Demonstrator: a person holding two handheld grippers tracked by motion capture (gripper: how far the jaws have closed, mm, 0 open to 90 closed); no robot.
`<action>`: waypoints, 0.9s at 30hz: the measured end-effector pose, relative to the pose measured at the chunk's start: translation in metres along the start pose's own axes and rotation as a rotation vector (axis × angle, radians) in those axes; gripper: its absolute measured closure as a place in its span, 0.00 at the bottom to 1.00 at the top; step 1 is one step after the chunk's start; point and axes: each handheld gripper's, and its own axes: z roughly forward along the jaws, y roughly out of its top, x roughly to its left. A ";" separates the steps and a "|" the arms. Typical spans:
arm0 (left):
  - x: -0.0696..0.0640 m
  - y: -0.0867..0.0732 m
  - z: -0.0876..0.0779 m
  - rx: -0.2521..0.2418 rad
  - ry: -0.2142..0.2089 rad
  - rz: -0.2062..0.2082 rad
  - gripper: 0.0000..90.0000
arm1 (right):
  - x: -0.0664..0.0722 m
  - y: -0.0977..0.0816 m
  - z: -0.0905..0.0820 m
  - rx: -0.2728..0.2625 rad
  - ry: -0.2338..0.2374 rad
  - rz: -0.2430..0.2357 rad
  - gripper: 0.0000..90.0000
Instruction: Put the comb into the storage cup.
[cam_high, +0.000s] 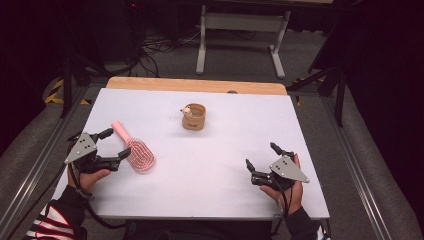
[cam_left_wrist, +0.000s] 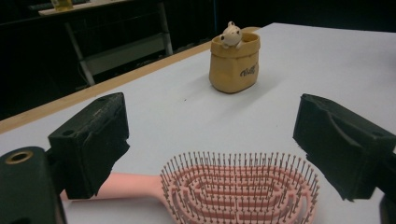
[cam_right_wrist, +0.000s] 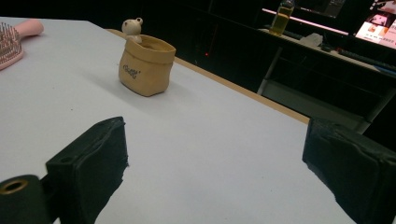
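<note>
A pink hairbrush lies bristles up on the white table at the left, its handle toward the far left. My left gripper stands open just beside it, one jaw on each side of the brush's neck. In the left gripper view the brush head lies between and just beyond the open jaws, untouched. A tan pot with a small white figure on its rim stands at the table's middle back, and is seen as the pot and the pot in the gripper views. My right gripper stands open and empty at the right.
The table's wooden far edge runs along the back. Beyond it stand a white frame's legs and cables on the floor. Metal rails flank the table on both sides. A bottle stands on a dark bench far off.
</note>
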 end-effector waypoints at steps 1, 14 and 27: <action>0.000 0.000 0.000 0.005 0.003 -0.001 0.14 | 0.000 0.000 0.000 0.004 0.001 0.000 0.08; 0.018 0.000 -0.001 0.050 0.052 0.003 0.41 | 0.006 -0.001 0.006 0.028 0.034 -0.002 0.09; 0.081 0.021 0.053 0.304 0.096 -0.022 1.00 | 0.005 -0.004 0.012 0.063 0.044 0.024 0.10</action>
